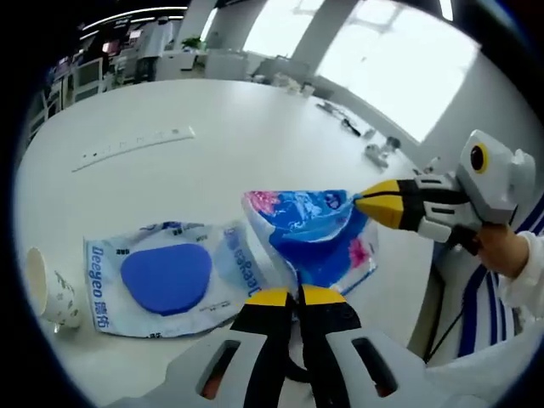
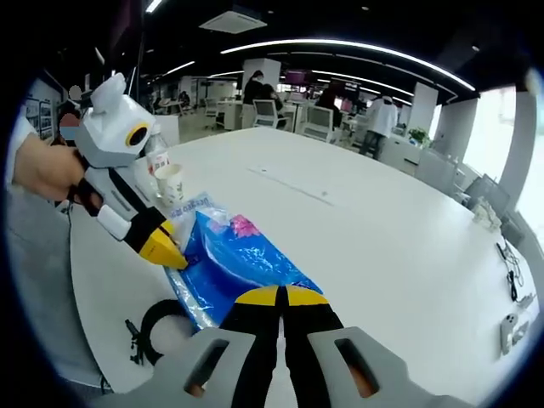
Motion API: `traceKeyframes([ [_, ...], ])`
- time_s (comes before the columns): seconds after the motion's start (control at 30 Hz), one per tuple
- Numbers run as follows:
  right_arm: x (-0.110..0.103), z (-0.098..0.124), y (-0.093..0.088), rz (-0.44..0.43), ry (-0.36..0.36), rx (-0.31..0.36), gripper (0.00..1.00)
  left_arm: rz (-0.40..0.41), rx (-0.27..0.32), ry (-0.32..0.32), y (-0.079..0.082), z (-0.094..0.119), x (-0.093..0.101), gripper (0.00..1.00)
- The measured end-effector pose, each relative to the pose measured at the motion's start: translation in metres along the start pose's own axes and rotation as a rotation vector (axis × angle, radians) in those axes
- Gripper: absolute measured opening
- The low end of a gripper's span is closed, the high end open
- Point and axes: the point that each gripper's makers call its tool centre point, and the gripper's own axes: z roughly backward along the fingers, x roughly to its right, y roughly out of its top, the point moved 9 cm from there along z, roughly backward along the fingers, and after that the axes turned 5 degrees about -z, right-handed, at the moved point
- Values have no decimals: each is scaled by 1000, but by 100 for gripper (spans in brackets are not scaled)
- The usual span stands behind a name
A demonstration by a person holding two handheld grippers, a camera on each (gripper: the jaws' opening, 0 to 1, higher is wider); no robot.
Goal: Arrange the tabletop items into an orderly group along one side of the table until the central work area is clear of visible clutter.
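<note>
A blue floral plastic pack (image 1: 310, 234) is held up between both grippers over the white table (image 1: 255, 119). My left gripper (image 1: 295, 296) is shut on its near edge. My right gripper (image 1: 361, 201) comes in from the right, shut on the pack's far corner. In the right gripper view the same pack (image 2: 242, 255) runs from my right gripper (image 2: 280, 295), shut on it, to my left gripper (image 2: 174, 257). A flat Deeyeo pack (image 1: 166, 276) with a blue oval lies beside it, left of my left gripper.
A paper cup (image 1: 47, 289) stands left of the Deeyeo pack, also seen as the cup (image 2: 170, 183) next to a bottle (image 2: 154, 149). A power strip (image 1: 132, 144) lies farther out. A black cable loop (image 2: 153, 327) lies at the table edge. Small items (image 1: 378, 153) sit at the far right.
</note>
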Motion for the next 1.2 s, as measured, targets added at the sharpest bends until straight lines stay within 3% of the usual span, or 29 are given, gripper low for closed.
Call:
traceKeyframes([
  [0.5, 37, -6, -19, -49, -24, -2, 0, 56, -9, -7, 6, -40, 8, 0],
  [1.0, 62, -12, -16, -41, -11, 11, 0, 48, -13, 2, 15, -65, 10, 0],
  [1.2, 69, -19, -21, -53, 5, 8, 0, 39, -20, 39, 14, -74, 10, 0],
])
